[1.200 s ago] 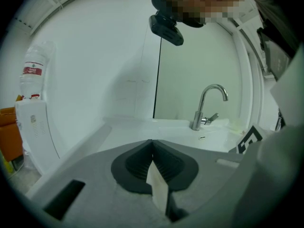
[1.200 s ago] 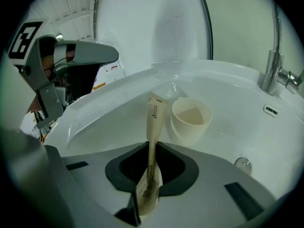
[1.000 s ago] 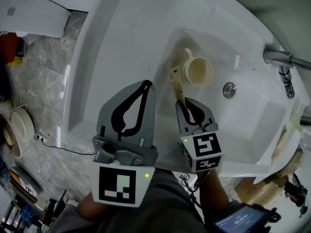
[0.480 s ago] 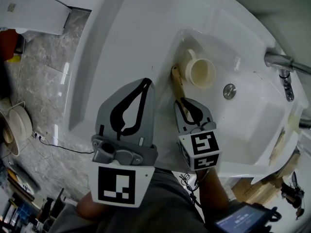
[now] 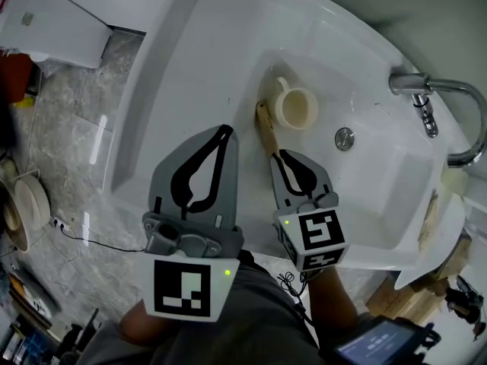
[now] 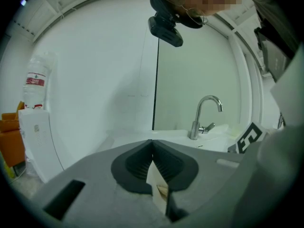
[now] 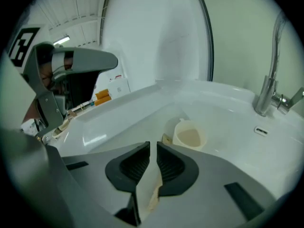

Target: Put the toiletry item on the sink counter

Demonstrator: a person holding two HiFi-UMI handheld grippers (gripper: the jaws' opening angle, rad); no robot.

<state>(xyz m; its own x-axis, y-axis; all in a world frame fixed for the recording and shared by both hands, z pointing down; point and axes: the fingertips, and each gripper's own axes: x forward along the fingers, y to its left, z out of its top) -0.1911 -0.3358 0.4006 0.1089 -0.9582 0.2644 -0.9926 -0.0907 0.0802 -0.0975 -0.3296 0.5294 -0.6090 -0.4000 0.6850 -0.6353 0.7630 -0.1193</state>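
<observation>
The toiletry item [image 5: 265, 128] is a long, flat tan pack that lies slanted along the basin's left wall. Its far end touches a cream cup [image 5: 295, 109]. My right gripper [image 5: 278, 153] hangs over the basin's front rim, shut on the pack's near end. In the right gripper view the pack's far end [image 7: 166, 138] pokes out beyond the narrowly parted jaws [image 7: 153, 145], beside the cup [image 7: 189, 137]. My left gripper [image 5: 227, 128] floats over the white sink counter [image 5: 198, 59], jaw tips together with nothing held [image 6: 152, 141].
The chrome faucet [image 5: 426, 90] stands at the basin's far right, and the drain [image 5: 345, 137] lies past the cup. A tan stick [image 5: 430, 211] rests on the right counter ledge. Marble floor and a white cabinet [image 5: 53, 21] lie to the left. A bottle [image 6: 35, 82] stands far left.
The view has swung a little, so the sink, cup and faucet sit further left in frame. Both grippers hold nearly the same place, and the pack stays beside the cup.
</observation>
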